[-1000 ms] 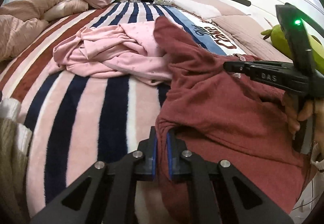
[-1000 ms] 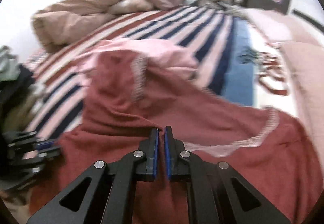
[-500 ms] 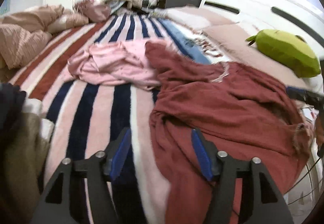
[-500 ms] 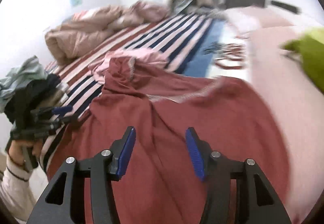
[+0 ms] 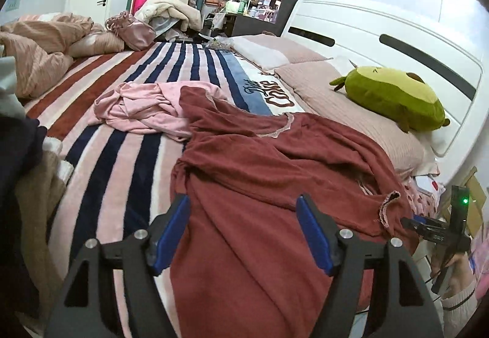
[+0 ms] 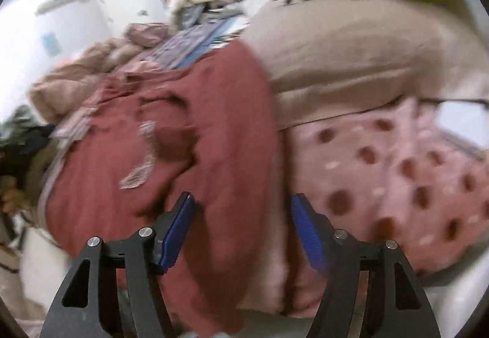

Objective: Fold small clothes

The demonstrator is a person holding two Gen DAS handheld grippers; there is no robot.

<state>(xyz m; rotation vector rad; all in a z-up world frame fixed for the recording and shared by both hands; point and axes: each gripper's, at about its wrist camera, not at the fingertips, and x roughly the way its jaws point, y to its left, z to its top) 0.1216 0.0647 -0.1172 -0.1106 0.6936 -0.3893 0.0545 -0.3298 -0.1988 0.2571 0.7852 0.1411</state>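
the bed with its pink, navy and rust striped fleece blanket (image 5: 101, 161) fills the left wrist view, running from 7 o'clock up toward 12. across its near half, from the centre down to 5 o'clock, lies the large rust-red knit garment with pale lace trim (image 5: 259, 185), rumpled and spread loosely, its lower edge hanging over the bed's side. at 10 o'clock from it, touching its upper corner, sits a crumpled pale pink garment (image 5: 143, 109). a dusty pink ribbed pillow (image 5: 336, 99) lies at 2 o'clock against the white headboard, with a green avocado-shaped plush toy (image 5: 394, 96) resting on it. the left gripper (image 5: 244, 231) hangs above the red garment's near part, its blue-padded jaws spread and opening, pinching nothing. the right gripper (image 6: 241, 222) shows in its own blurred view over the red garment's edge (image 6: 189, 154) beside a pink sheet with dark red dots (image 6: 397, 173); its jaws stand apart and empty. in the left view it appears small at 4 o'clock (image 5: 434, 225), held in a hand beside the bed.
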